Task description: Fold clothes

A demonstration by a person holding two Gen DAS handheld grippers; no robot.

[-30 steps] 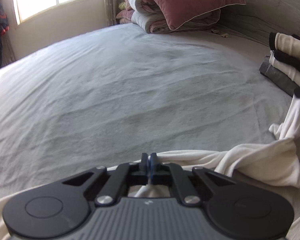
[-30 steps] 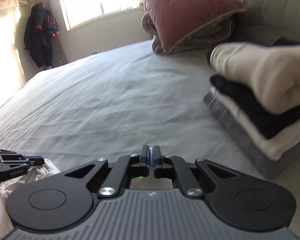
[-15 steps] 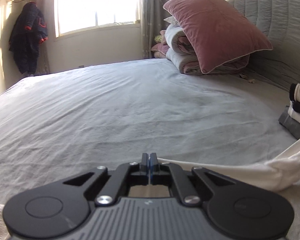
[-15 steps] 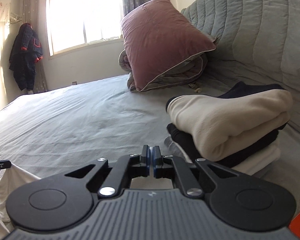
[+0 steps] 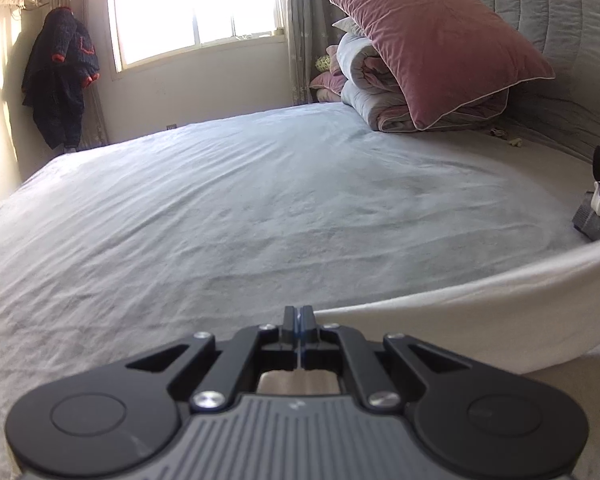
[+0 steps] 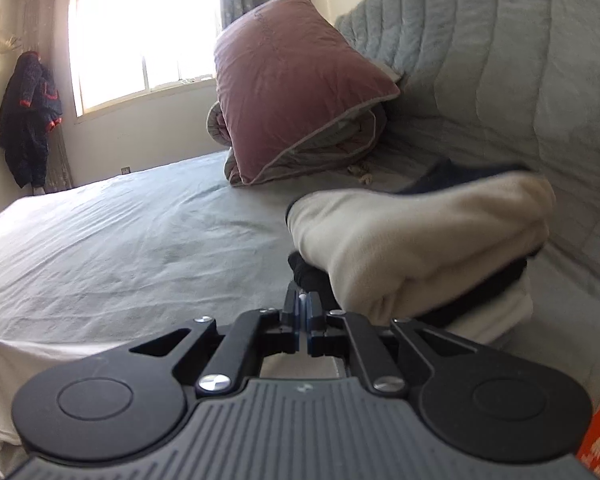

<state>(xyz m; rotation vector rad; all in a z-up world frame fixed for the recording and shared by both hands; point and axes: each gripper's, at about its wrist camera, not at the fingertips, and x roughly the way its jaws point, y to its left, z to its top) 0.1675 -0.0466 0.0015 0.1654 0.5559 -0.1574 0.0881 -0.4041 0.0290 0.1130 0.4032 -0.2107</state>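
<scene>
White garment (image 5: 480, 304) stretched taut above the bed's (image 5: 260, 200) near edge, between our left gripper (image 5: 298, 320) and right gripper (image 6: 302, 312), both pinched shut on its edge. We keep tension even, lowering flat beside the folded stack (image 6: 420, 248).

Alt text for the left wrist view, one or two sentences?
The left gripper, shut on a white garment, holds it taut off to the right above a grey bed sheet. A pink pillow lies by the headboard.
</scene>
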